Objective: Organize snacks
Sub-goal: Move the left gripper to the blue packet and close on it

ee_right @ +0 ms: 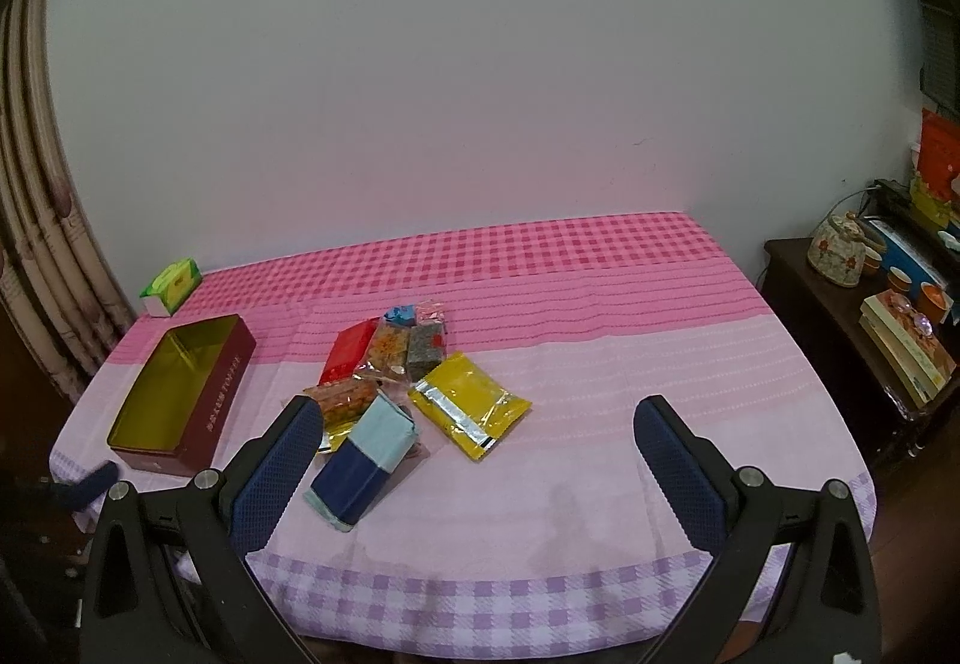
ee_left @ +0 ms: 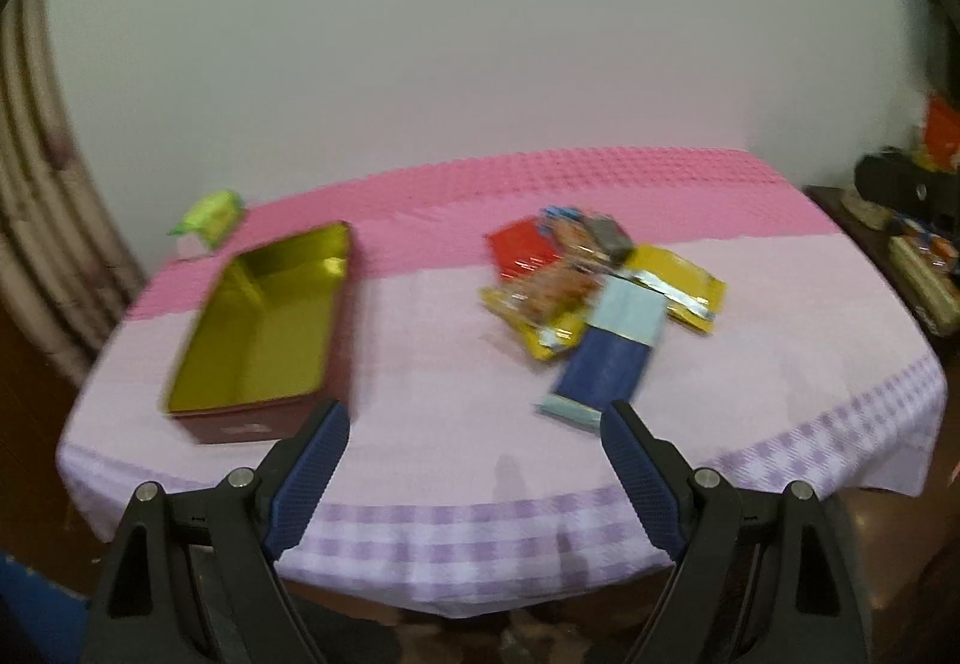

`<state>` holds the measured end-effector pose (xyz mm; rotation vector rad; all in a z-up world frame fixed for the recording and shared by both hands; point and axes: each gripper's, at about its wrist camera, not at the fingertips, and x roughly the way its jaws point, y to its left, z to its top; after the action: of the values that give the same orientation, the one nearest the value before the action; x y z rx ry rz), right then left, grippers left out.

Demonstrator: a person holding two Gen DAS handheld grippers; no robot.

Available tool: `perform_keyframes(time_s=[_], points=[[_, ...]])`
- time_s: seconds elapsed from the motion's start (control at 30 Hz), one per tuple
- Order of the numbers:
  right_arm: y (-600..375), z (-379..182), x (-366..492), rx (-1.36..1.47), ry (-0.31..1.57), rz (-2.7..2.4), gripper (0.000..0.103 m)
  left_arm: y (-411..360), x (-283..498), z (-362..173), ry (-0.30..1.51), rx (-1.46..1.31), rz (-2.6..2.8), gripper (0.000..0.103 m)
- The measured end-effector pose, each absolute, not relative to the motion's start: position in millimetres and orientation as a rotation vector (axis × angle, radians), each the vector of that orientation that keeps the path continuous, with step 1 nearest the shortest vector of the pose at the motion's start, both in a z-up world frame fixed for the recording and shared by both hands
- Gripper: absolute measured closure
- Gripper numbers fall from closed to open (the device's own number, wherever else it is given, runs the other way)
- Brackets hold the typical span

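Observation:
A pile of snack packets [ee_left: 576, 274] [ee_right: 408, 358] lies mid-table: a red packet [ee_right: 348, 349], a yellow pouch [ee_right: 468, 403] [ee_left: 678, 286], and nearest me a blue and pale-blue box [ee_right: 360, 463] [ee_left: 609, 358]. An open dark-red tin [ee_left: 264, 328] [ee_right: 180, 394] with a gold inside stands empty at the left. My left gripper [ee_left: 474, 424] is open at the table's front edge, between tin and pile. Nothing sits between the fingers of my right gripper [ee_right: 480, 424], which is open right of the blue box. In the right wrist view a left fingertip [ee_right: 96, 478] shows at the tin's near corner.
The table carries a pink and lilac checked cloth [ee_right: 600, 364]. A green tissue box [ee_right: 171, 286] [ee_left: 210, 217] sits at the back left corner. Curtains [ee_right: 42, 274] hang at the left. A dark side cabinet [ee_right: 840, 340] with a teapot, cups and books stands at the right.

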<state>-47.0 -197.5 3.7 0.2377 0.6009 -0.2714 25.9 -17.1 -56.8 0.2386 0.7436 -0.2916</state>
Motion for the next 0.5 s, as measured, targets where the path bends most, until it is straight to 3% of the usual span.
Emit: perform_keyframes(time_s=[0.5], points=[[-210, -17, -37, 0.244, 0.641, -0.304, 0.0, -85, 94, -118, 0.886, 0.298, -0.525, 0.015]])
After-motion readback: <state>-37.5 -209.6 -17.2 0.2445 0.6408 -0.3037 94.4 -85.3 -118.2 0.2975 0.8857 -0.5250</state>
